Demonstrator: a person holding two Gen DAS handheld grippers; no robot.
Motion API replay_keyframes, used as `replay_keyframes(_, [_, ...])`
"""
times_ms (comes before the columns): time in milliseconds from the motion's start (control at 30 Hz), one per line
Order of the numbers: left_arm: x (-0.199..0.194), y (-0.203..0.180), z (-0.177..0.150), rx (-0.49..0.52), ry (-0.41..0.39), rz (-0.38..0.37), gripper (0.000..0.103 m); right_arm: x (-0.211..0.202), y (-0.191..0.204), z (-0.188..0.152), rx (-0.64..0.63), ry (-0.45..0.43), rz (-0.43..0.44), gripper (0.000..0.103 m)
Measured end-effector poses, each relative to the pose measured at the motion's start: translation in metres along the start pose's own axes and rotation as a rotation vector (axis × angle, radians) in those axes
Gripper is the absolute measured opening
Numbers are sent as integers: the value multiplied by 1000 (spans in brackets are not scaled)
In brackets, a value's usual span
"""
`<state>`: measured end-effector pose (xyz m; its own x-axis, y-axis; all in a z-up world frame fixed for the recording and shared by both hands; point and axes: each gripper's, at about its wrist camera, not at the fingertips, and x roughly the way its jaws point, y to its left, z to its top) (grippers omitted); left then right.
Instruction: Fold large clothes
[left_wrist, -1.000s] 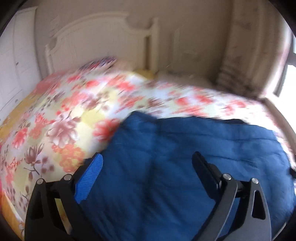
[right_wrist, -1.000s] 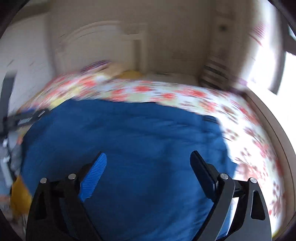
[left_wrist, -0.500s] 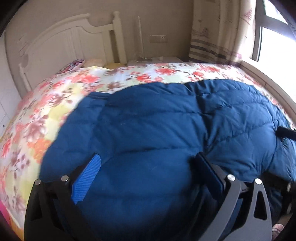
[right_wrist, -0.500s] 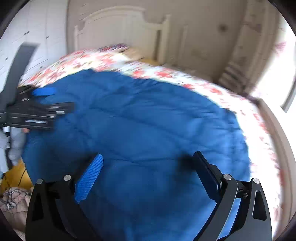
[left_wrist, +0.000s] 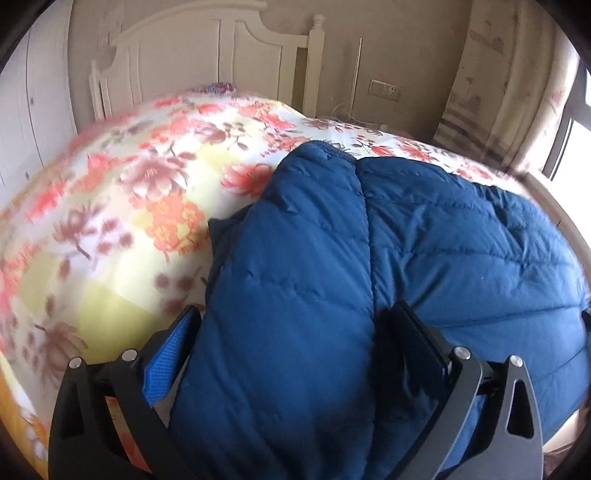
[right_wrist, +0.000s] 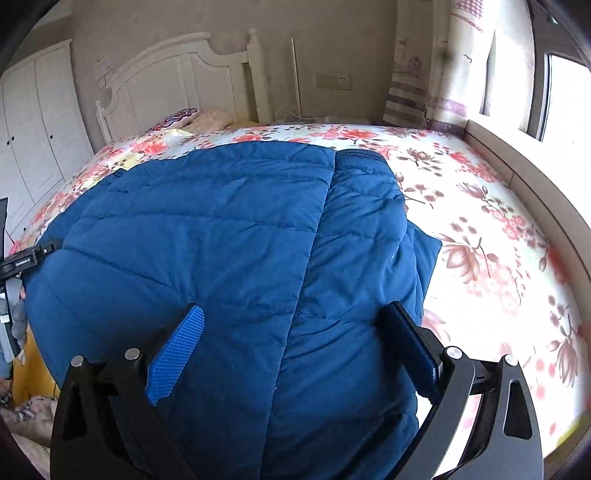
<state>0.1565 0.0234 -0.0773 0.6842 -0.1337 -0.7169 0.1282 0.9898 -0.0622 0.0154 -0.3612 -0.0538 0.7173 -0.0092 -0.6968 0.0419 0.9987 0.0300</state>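
We're looking across a bed (right_wrist: 480, 229) dressed in a floral cover of red and pink blooms on white and pale yellow, and that cover takes up most of both views. Far left in the right wrist view stands a white wardrobe (right_wrist: 33, 140), then the white headboard (right_wrist: 177, 81) against a beige wall, with a patterned pillow (right_wrist: 177, 116) tucked at its foot. Moving right, there's a wall socket (right_wrist: 334, 81), then a striped curtain (right_wrist: 436, 74), and a bright window (right_wrist: 565, 103) at the far right edge above a pale ledge. Spread over the near half of the bed lies the big blue quilted jacket (right_wrist: 229, 236), a sleeve folded lengthwise along each side of it. The left claw (left_wrist: 291, 350) hangs over the left-hand sleeve, jaws spread wide, gripping nothing, with the padded fabric bulging up between its fingers. The right claw (right_wrist: 295, 347) sits low over the right-hand sleeve, likewise released and wide apart. The jacket's bulk hides the bed's near edge in both views.
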Motion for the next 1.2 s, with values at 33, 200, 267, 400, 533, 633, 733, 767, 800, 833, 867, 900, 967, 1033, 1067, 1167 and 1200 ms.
replay_keyframes(33, [-1,-2,-2,4,-5,7,101,2,-1,0,-8,-11,3,92])
replay_keyframes(200, [-2,-5,-7,-16,-6,13,101,20,-12,14,-28,-9,2,91])
replay_keyframes(267, [-4,-8,-10,-6,-11,23,101,27,-15,20,-36,-3,-1,91])
replay_keyframes(400, [-4,-7,-10,-17,-5,10,101,19,-16,23,1,12,-58,89])
replay_keyframes(533, [-2,-5,-10,-16,-4,7,101,-21,0,17,-7,-102,-74,87])
replay_keyframes(633, [-2,-5,-10,-16,-4,6,101,-25,25,-1,-117,-78,-26,87])
replay_keyframes(733, [-2,-5,-10,-18,-4,3,101,-11,20,-25,-138,-64,-12,88])
replay_keyframes(767, [-2,-4,-10,-20,-5,-1,101,-11,8,-28,-77,-58,30,88])
replay_keyframes(800, [-1,-3,-10,-21,-4,-5,101,-14,0,-28,-51,-55,33,87])
replay_keyframes(833, [-1,-3,-10,-22,-2,-6,101,-20,-6,-27,-47,-54,3,87])
replay_keyframes(867, [0,-3,-10,-21,1,-7,101,-25,-9,-28,-50,-59,-23,87])
replay_keyframes(900, [0,-3,-9,-21,2,-7,101,-33,-17,-29,-44,-73,-52,87])
replay_keyframes(967, [1,-3,-10,-23,0,-8,101,-43,-34,-36,2,-93,-74,87])
replay_keyframes(1033, [1,-3,-8,-22,5,-7,101,-39,-52,-46,44,-57,-74,87])
replay_keyframes(1067, [1,-3,-6,-22,15,-2,101,-38,-57,-51,67,-49,-62,87])
replay_keyframes(1167, [-14,-21,1,31,-17,95,93,-42,-69,-63,132,-58,-28,87])
replay_keyframes(1200, [-22,-29,2,56,-38,105,92,-44,-69,-63,131,-64,-34,87])
